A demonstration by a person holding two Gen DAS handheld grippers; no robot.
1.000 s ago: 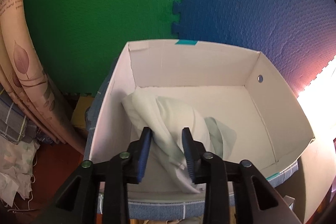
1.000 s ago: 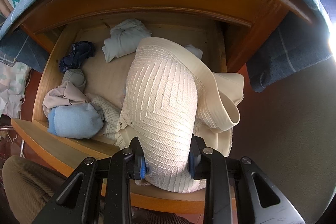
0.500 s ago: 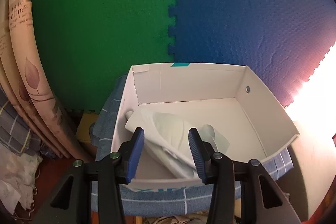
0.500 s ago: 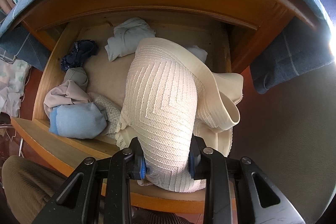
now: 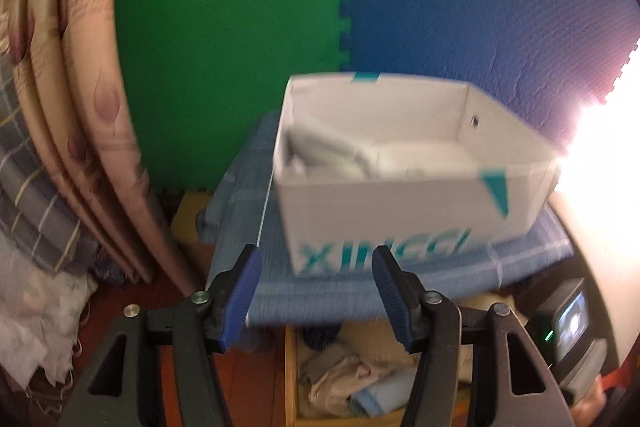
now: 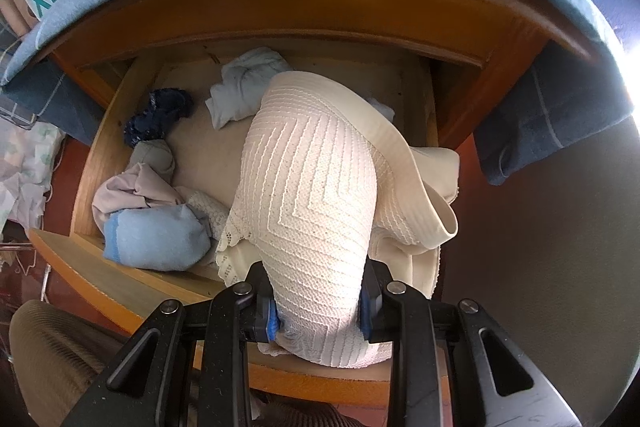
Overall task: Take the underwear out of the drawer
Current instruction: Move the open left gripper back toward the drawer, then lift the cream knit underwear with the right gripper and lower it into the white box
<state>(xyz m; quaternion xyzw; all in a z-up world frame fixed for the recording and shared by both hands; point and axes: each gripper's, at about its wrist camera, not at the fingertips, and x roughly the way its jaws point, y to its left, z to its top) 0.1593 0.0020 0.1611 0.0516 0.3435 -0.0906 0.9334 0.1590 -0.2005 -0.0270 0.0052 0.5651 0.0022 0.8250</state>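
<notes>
We have the cream underwear [image 6: 316, 187] pinched between the pads of the right tool [image 6: 318, 311], which is pressed together on a thick fold of it. The fabric is a soft ribbed knit, light and limp, with a smooth elastic waistband looping out toward 3 o'clock; we judge it will drape and swing rather than hold shape, and a loose edge could catch on the drawer [image 6: 120, 291] front. A bunched fold near the middle, as taken now, seems a safer hold than the lacy hem or the slack waistband. From the tool, the garment rises toward 12 o'clock and hangs above the open drawer, over its right half. Other pieces lie inside: a light blue bundle [image 6: 156, 239] at 9 o'clock, a dark blue piece [image 6: 156, 119] and a pale blue piece [image 6: 248, 87] toward 11 and 12.

Our left tool [image 5: 318, 291] is spread wide and carries nothing. At its 12 o'clock stands the white box [image 5: 400, 211] on a blue cloth [image 5: 320, 299], a pale garment [image 5: 332, 151] already lying inside.
</notes>
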